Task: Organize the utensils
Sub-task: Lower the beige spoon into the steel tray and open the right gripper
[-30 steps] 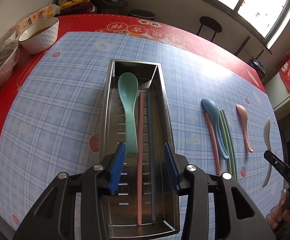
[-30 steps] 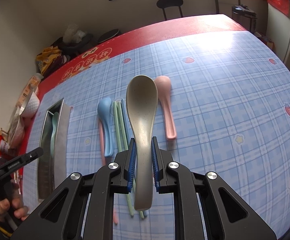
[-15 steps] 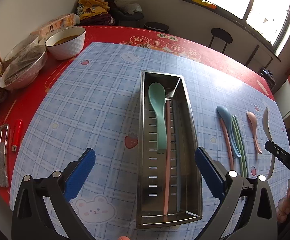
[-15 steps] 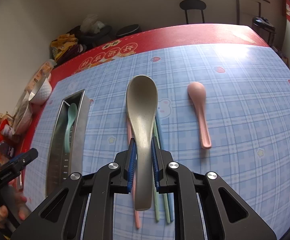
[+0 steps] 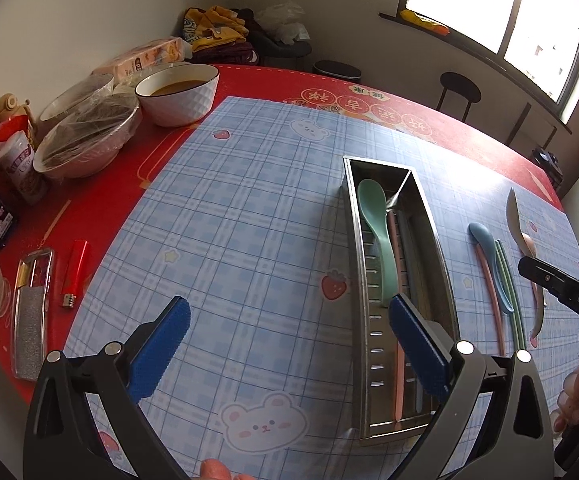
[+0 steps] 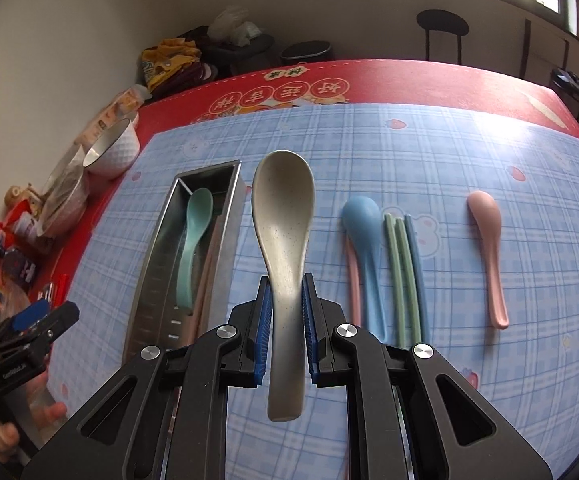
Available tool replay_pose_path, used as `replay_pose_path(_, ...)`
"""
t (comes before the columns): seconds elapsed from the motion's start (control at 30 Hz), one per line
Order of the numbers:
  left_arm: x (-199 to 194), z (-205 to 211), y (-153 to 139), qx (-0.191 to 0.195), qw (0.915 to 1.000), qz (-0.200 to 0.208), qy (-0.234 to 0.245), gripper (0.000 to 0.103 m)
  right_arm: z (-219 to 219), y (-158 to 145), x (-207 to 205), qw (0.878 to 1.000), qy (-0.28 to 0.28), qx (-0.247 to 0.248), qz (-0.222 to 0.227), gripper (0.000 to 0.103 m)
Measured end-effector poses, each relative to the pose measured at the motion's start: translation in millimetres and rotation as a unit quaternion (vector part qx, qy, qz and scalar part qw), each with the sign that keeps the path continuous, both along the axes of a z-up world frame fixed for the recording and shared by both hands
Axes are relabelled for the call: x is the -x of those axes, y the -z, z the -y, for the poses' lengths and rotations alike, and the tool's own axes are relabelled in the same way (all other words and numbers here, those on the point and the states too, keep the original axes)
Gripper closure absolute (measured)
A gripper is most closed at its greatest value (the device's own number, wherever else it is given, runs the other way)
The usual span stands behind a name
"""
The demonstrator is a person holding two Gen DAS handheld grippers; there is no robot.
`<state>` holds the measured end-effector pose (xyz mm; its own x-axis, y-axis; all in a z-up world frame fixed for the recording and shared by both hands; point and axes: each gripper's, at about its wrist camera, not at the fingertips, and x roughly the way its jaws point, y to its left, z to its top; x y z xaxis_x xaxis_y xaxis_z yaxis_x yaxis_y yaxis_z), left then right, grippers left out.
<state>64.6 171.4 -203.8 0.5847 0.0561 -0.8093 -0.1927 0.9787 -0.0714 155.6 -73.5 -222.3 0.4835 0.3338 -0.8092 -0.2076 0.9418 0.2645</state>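
I'm pinching the beige spoon (image 6: 282,240) in my right gripper (image 6: 285,322) above the blue checked mat (image 5: 249,216) on the red table (image 5: 137,148); my left gripper (image 5: 285,344) is spreading wide, empty, beside the steel tray (image 5: 441,280).

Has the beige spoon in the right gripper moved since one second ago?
Yes. The beige spoon, clamped in the right gripper, was over the chopsticks; now it is left of them, beside the metal tray.

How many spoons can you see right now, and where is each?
4. Green spoon in the metal tray; grey spoon clamped in the right gripper; blue spoon and pink spoon on the mat. More may be hidden.
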Motion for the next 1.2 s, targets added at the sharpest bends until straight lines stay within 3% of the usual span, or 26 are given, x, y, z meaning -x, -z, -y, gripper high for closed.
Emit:
replay_pose_path(0.23, 2.7, -16.8, 6.2, -0.005, 0.9999, -0.003, 0.013, 0.006, -54.9, 10.1, -16.7, 0.999, -0.032, 0.007, -0.013, 0.088)
replay_pose_path(0.57, -0.9, -32.9, 13.1, -0.001, 0.9995, -0.003, 0.032, 0.006, -105.3, 30.5, -49.0, 0.998, -0.031, 0.019, -0.049, 0.088)
replay_pose_path(1.2, -3.7, -38.2, 19.4, 0.023, 0.9987, -0.006, 0.044, 0.006, -123.4, 53.7, -74.6, 0.996, -0.015, 0.021, -0.085, 0.087)
